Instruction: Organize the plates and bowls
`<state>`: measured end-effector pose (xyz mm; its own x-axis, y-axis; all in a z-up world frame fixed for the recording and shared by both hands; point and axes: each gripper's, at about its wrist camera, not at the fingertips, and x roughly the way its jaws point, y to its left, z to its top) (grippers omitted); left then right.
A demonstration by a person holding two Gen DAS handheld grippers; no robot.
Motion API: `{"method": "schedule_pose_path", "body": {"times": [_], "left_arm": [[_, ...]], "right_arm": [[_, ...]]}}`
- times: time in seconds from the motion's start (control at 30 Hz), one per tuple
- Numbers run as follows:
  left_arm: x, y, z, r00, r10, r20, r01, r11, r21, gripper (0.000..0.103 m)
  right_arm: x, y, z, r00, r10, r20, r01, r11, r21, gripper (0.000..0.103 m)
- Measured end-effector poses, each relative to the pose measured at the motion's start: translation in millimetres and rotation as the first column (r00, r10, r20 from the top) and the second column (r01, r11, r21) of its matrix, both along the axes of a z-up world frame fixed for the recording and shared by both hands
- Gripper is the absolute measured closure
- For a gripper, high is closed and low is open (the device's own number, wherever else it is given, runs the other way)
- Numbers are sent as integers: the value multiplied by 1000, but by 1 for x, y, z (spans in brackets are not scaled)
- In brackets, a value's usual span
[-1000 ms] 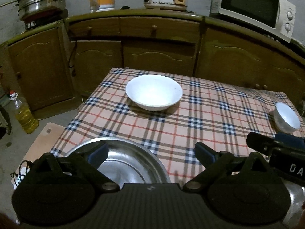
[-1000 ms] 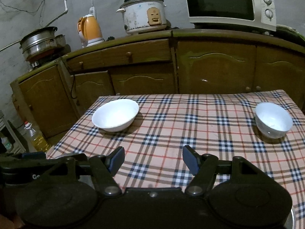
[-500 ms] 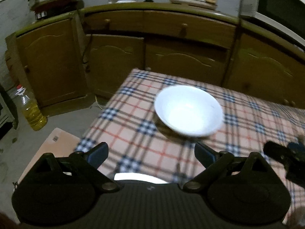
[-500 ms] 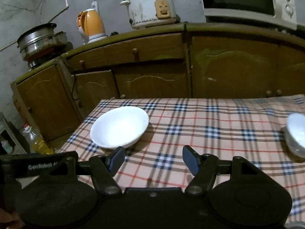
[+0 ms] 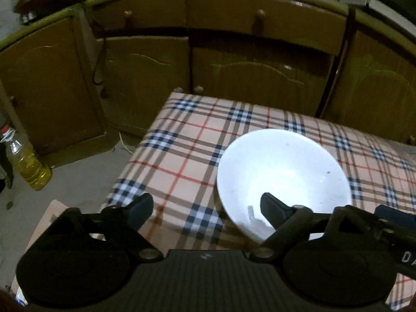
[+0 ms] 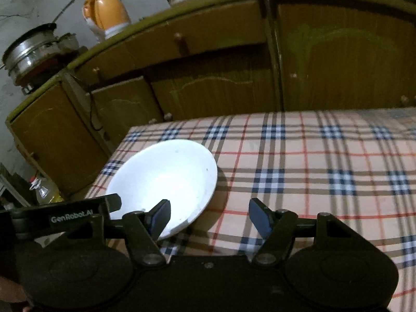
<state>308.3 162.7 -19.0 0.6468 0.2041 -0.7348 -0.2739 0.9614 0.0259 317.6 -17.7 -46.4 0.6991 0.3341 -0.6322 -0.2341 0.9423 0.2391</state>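
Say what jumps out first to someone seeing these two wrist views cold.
The wide white bowl grabs the eye, bright against the plaid tablecloth near the table's corner. The open left claw and open right claw both sit close at its near rim, each with one finger in front of the bowl. Behind, brown cabinets fill the background, with an orange kettle on the counter.

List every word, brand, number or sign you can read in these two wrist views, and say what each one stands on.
"GenRobot.AI": white print on the black bar of the left gripper, seen in the right wrist view.
"DA", cut off by the frame edge: white letters on the right gripper, seen in the left wrist view.
The label on the oil bottle is too blurred to read.
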Motion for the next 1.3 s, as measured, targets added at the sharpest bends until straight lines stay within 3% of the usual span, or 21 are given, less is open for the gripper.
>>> {"method": "schedule_pose_path", "body": {"times": [0.17,0.27,0.37,0.43,0.47,0.77,1.3], "left_arm": [[19,6,-15,1000,-4,-24,4,1000,-25,24],[27,10,-24,999,-7,-45,5,998,-63,38],[28,11,-27,1000,-21,-21,19,995,-98,46],[28,8,-25,999,-53,-10,51,992,-114,70],[28,4,-24,997,-73,-8,72,991,-116,75],[5,-18,-10,997,-82,14,83,989,-119,77],[-72,-94,56,987,-131,89,135,990,-41,75]], "right_arm": [[22,7,-15,999,-8,-47,10,1000,22,24],[32,10,-23,998,-12,-59,14,999,36,24],[42,15,-34,994,18,-108,-12,998,57,47],[43,18,-35,995,31,-96,-25,998,62,77],[43,19,-35,994,49,-101,-41,996,81,77],[17,4,-19,997,39,-68,-36,998,45,77],[-79,-61,52,998,-14,60,12,1000,22,77]]}}
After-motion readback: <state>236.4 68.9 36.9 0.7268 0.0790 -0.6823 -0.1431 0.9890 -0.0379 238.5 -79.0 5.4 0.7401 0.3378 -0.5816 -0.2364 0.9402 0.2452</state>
